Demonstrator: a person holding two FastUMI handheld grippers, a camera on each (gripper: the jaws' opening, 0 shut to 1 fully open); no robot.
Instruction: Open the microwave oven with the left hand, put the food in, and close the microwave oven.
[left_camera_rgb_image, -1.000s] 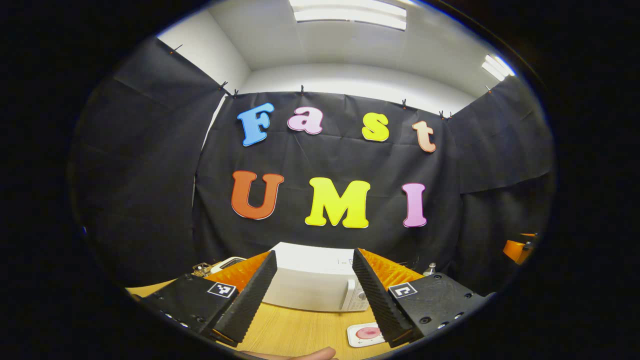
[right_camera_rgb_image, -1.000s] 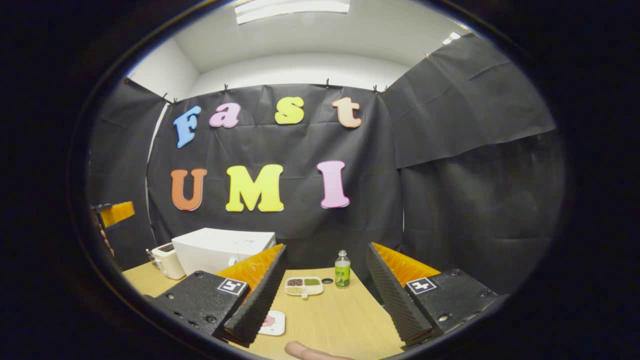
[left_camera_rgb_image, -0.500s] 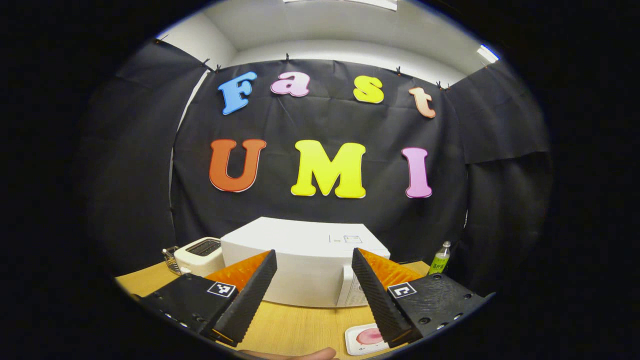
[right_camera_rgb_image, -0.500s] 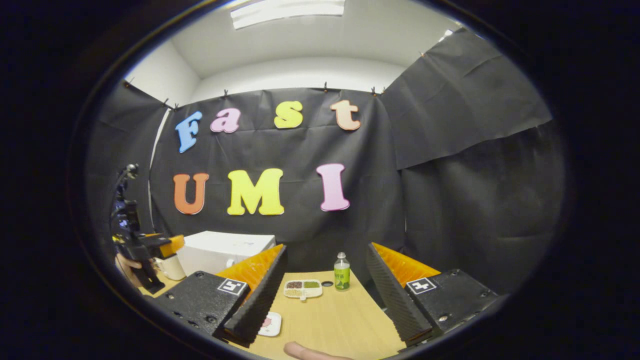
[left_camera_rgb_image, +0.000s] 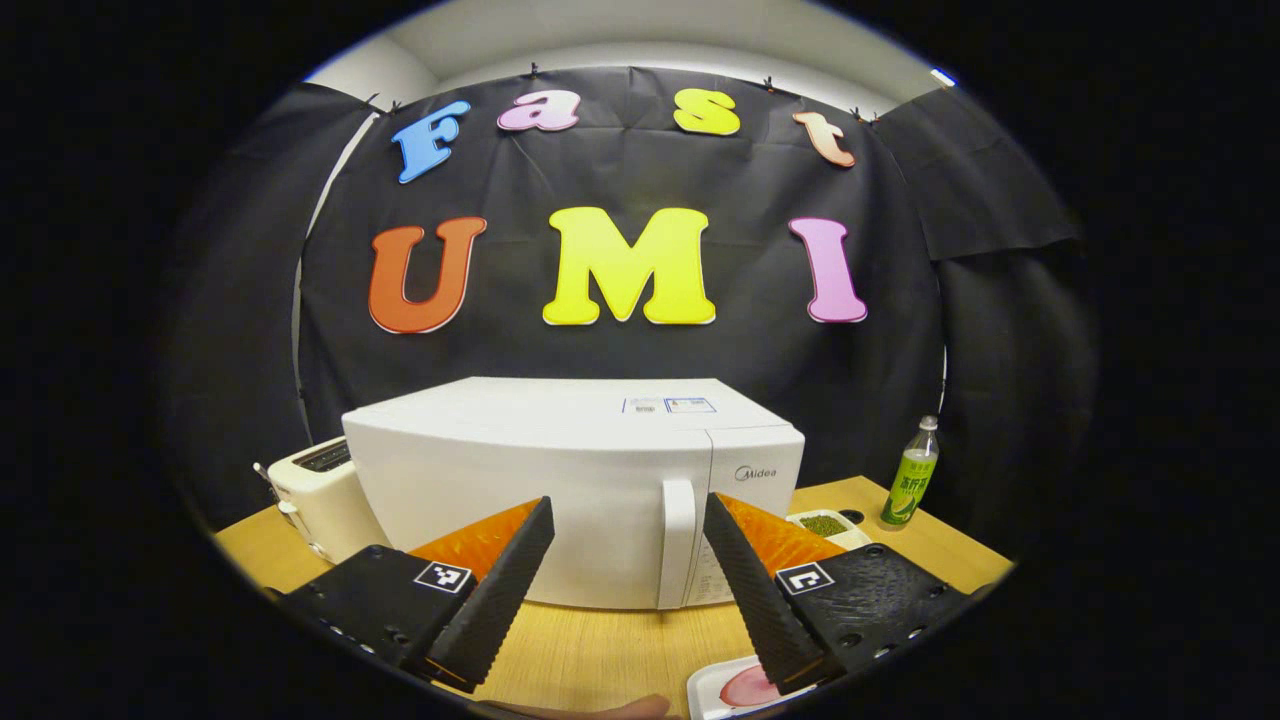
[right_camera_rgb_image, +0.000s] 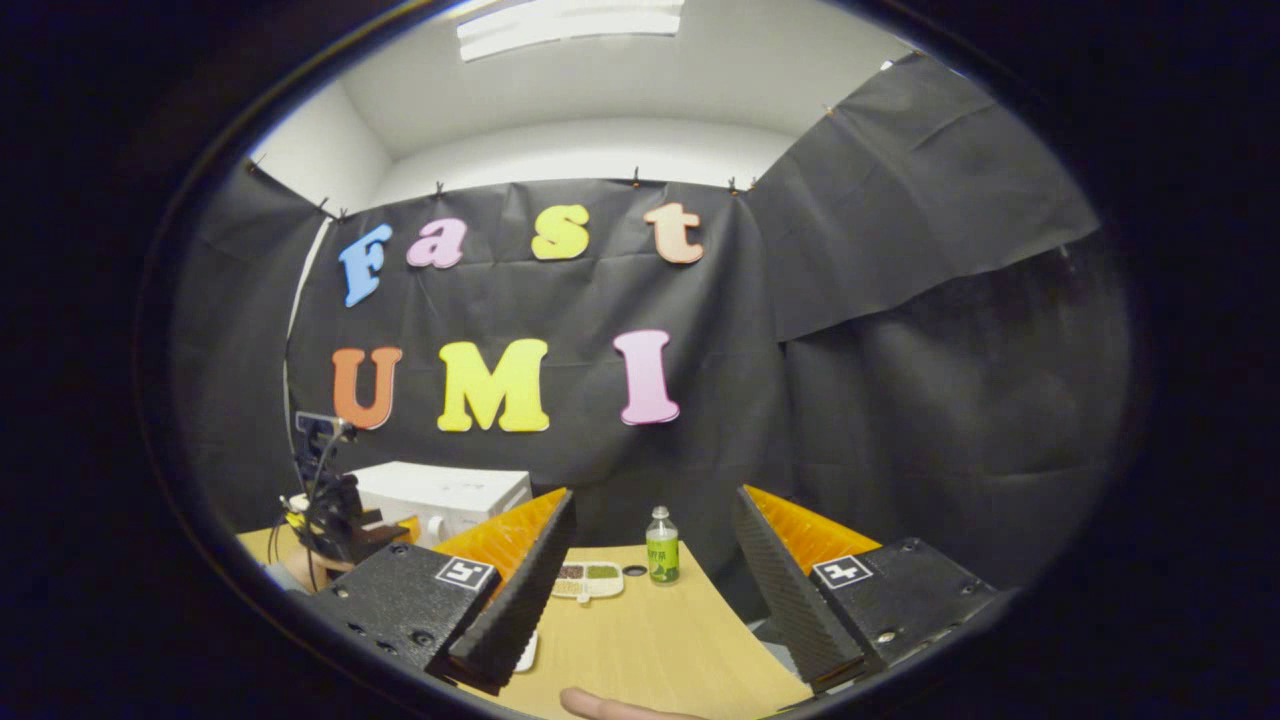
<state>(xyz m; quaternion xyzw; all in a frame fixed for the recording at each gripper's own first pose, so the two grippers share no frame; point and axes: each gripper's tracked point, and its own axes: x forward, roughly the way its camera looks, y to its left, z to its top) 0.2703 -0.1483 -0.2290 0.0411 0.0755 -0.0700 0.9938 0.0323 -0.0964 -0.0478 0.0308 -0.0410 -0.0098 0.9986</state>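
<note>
1. Now, in the left gripper view, your left gripper (left_camera_rgb_image: 625, 585) is wide open and holds nothing; the white box-shaped microwave oven (left_camera_rgb_image: 560, 480) fills the middle of the frame, with its door closed.
2. The white vertical door handle (left_camera_rgb_image: 677, 540) stands between your two fingers, a little right of centre, and I judge it is not touched yet. Bring the gripper forward so one finger goes behind the handle, then close gently and pull along the arc of the door, not straight back.
3. The food, a pink slice on a small white square plate (left_camera_rgb_image: 735, 687), lies at the bottom edge of the frame, under your right finger. Take care that the door, when it swings, does not reach it.
4. A white toaster (left_camera_rgb_image: 315, 490) stands touching or just beside the oven at the left; I cannot tell which.
5. At the right of the frame, a green plastic bottle (left_camera_rgb_image: 912, 475) and a white divided tray with grains (left_camera_rgb_image: 825, 522) stand on the light wooden table (left_camera_rgb_image: 600, 650), apart from the handle.
6. In the right gripper view, your right gripper (right_camera_rgb_image: 650, 600) is also wide open and empty, waiting over the table.
</note>
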